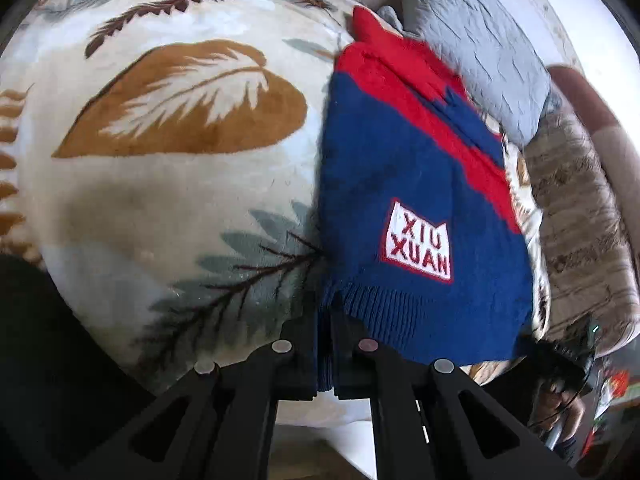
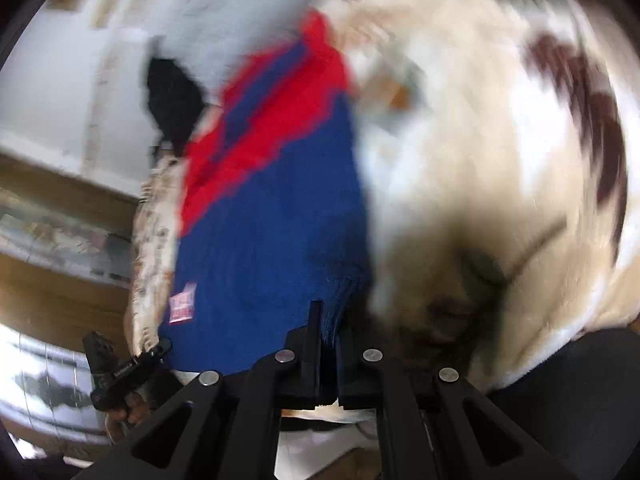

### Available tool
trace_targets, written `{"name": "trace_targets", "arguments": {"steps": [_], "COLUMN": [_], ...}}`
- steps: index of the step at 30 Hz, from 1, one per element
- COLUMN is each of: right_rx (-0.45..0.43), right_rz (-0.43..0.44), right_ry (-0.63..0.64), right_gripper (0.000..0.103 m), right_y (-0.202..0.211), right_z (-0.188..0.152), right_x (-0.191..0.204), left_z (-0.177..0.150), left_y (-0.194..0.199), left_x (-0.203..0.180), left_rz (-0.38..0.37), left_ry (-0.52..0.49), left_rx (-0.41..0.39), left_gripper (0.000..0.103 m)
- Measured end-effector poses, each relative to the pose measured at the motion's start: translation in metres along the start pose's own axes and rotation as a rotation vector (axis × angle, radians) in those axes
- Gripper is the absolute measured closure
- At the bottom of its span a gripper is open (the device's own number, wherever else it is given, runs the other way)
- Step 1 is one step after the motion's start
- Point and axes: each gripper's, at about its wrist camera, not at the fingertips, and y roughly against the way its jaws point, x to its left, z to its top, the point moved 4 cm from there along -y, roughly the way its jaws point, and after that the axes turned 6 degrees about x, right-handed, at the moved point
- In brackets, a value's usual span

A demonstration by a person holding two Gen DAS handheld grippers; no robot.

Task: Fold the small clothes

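Note:
A small blue and red knitted sweater (image 1: 404,184) with a white "XIU XUAN" patch (image 1: 418,242) lies stretched over a cream leaf-print blanket (image 1: 168,184). My left gripper (image 1: 325,354) is shut on the ribbed blue hem at the sweater's left corner. In the blurred right wrist view the same sweater (image 2: 272,216) hangs from my right gripper (image 2: 329,344), which is shut on the hem's other corner. The other gripper shows at the far edge of each view, in the left wrist view (image 1: 568,360) and in the right wrist view (image 2: 120,368).
A grey quilted pillow (image 1: 480,48) lies behind the sweater. A mottled brown cover (image 1: 576,216) runs along the bed's right side. In the right wrist view there are a white wall (image 2: 52,80) and a wooden ledge (image 2: 60,184).

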Motion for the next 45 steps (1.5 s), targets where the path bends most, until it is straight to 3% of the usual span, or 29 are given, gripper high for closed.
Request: {"name": "trace_targets", "arguments": {"steps": [3,5,7,9,11,13,14,15,16,17,19,22,23,25,27,30,32,36,38,42,43,45], "right_rx": [-0.048,-0.07,-0.029,0.008,-0.033,-0.07,-0.061,-0.034,-0.002,0.022,-0.01,-0.018,0.023,0.03,0.004,0.077,0.088,0.006,-0.063,-0.267,-0.315,-0.328], "right_rz": [0.047,0.049,0.0,0.035,0.068,0.074,0.049,0.018,0.008,0.028,0.059,0.046,0.011,0.076,0.045,0.018,0.048,0.128,0.17,0.223,0.217,0.178], "right_ry": [0.033,0.067,0.05,-0.039,0.003,0.07,0.086,0.073,0.025,-0.022,0.021,0.071,0.035,-0.035,0.052,0.043,0.029,0.161,0.209,0.226,0.219,0.198], "right_gripper": [0.097,0.097,0.097,0.097,0.097,0.097,0.097,0.097,0.097,0.097,0.097,0.097,0.097,0.097,0.097,0.097,0.097,0.097,0.097,0.097,0.095,0.092], "right_y": [0.015,0.023,0.012,0.005,0.018,0.03,0.027,0.017,0.006,-0.001,0.009,0.013,0.0,-0.001,0.012,-0.002,-0.002,0.034,0.042,0.056,0.051,0.021], "right_z": [-0.001,0.0,0.002,0.001,0.001,0.004,0.008,0.011,0.013,0.012,0.011,0.011,0.011,0.009,0.01,0.013,0.021,0.078,0.124,0.243,0.273,0.317], "right_x": [0.012,0.022,0.008,-0.007,0.006,0.023,0.022,0.012,0.0,-0.008,0.001,0.005,-0.01,-0.018,-0.002,-0.011,-0.007,0.035,0.063,0.105,0.111,0.115], "left_z": [0.002,0.001,-0.001,0.001,0.003,0.003,0.001,0.004,0.006,0.009,0.013,0.008,0.008,0.01,0.014,0.03,0.048,0.121,0.184,0.275,0.293,0.318], "left_y": [0.021,0.006,-0.008,0.007,0.02,0.004,-0.012,-0.011,-0.006,0.011,0.022,-0.011,-0.014,-0.003,-0.006,-0.022,-0.007,0.024,0.035,0.025,0.012,-0.021], "left_x": [-0.015,-0.01,0.0,-0.01,-0.016,-0.009,0.001,0.002,-0.005,-0.014,-0.026,-0.007,-0.003,-0.015,-0.022,-0.014,-0.033,-0.084,-0.109,-0.135,-0.135,-0.12], "left_rz": [0.012,0.033,0.028,0.017,0.023,0.051,0.046,0.036,0.036,0.015,0.034,0.07,0.05,0.045,0.068,0.043,0.022,-0.075,-0.119,-0.084,-0.062,0.044], "left_ry": [-0.071,-0.067,-0.008,-0.039,-0.082,-0.082,-0.03,-0.019,-0.035,-0.071,-0.125,-0.081,-0.047,-0.093,-0.133,-0.061,-0.137,-0.263,-0.285,-0.264,-0.271,-0.247], "left_rx": [-0.089,-0.043,0.014,-0.039,-0.084,-0.028,0.034,0.029,0.014,-0.052,-0.095,0.019,0.025,-0.022,-0.022,0.052,0.001,-0.125,-0.22,-0.358,-0.357,-0.333], "left_gripper": [0.098,0.098,0.099,0.099,0.099,0.099,0.099,0.099,0.099,0.099,0.099,0.099,0.099,0.099,0.099,0.099,0.099,0.099,0.099,0.096,0.089,0.034]}}
